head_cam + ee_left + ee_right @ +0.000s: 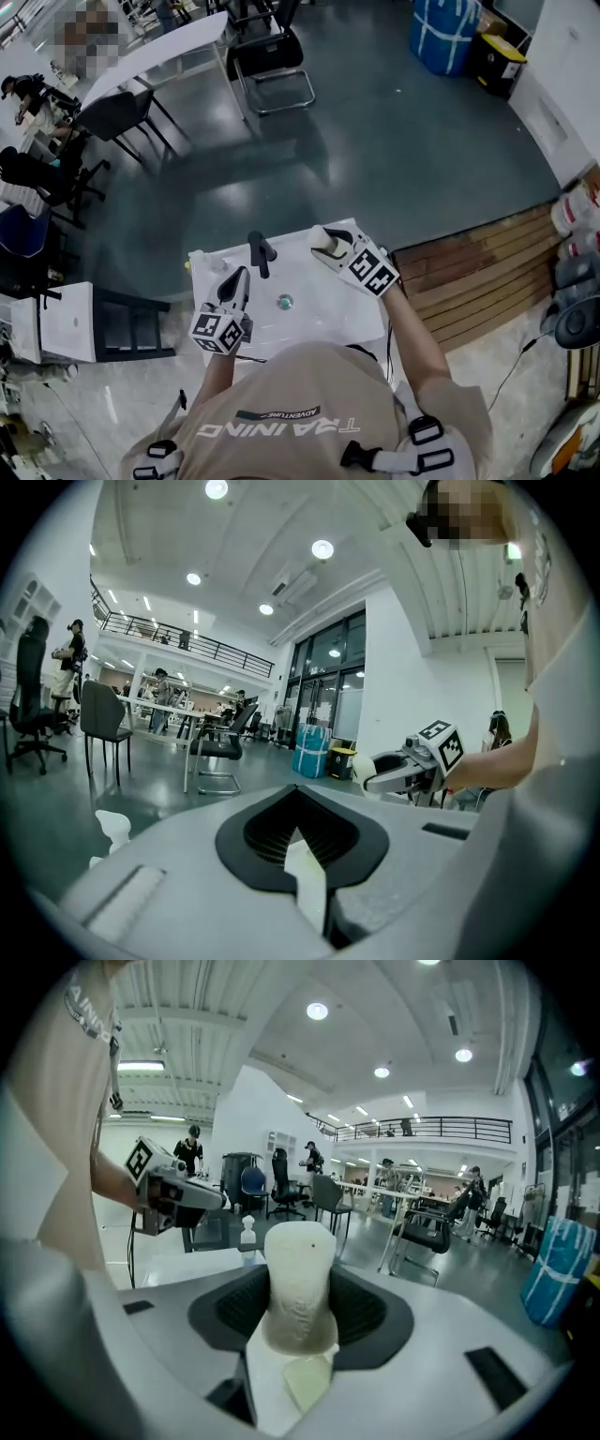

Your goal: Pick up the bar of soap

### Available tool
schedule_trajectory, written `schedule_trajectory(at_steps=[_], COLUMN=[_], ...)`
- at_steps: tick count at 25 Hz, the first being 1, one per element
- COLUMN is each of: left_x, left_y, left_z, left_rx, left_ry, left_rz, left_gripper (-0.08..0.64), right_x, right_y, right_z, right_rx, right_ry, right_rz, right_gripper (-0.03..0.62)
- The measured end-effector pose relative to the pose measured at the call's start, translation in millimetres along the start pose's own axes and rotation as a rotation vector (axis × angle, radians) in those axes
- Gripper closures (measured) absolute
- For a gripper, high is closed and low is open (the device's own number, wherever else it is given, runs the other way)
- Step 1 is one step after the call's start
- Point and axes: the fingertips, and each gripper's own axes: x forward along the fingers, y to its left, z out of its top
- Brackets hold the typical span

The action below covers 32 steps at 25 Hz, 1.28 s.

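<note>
**A:** How far along is the soap job?

**B:** Most of it looks done. Start with the sink (323, 317), a white basin with a dark tap (260, 253) at its far edge. The right gripper (328, 242) hangs over the sink's far right corner. Its jaws are clamped on the bar of soap (298, 1274), pale and rounded, which stands up out of the pads, clear of the basin.

**A:** And the other one?

**B:** The left gripper (302, 846) hovers over the sink's near left side, jaws together with nothing between them. It has no part in the hold.

**A:** Anything left?

**B:** By my reckoning, only holding the grip firm. Soap is slick and could slide from the pads.
</note>
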Motion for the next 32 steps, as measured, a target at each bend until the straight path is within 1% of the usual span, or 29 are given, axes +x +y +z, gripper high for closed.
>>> schedule_trajectory(at_steps=[8, 11, 14, 19, 26, 32], left_x=[12, 19, 24, 24, 26, 25], left_y=[-12, -14, -16, -20, -23, -25], left_z=[29, 48, 70, 104, 126, 145], left_rx=[0.075, 0.103, 0.133, 0.162, 0.185, 0.200], left_ry=[-0.038, -0.066, -0.090, -0.135, -0.164, -0.191], left_rz=[-0.034, -0.043, -0.053, -0.063, -0.069, -0.072], left_gripper=[0.565, 0.565, 0.565, 0.565, 0.565, 0.565], right_x=[-40, -54, -61, -65, -80, -87], right_y=[-8, -9, -8, -3, -8, -8], right_z=[51, 70, 91, 117, 142, 148], right_rx=[0.069, 0.107, 0.107, 0.093, 0.096, 0.092], right_ry=[-0.185, -0.241, -0.291, -0.346, -0.427, -0.444], right_rz=[-0.110, -0.126, -0.140, -0.152, -0.183, -0.197], right_gripper=[0.394, 0.394, 0.394, 0.394, 0.394, 0.394])
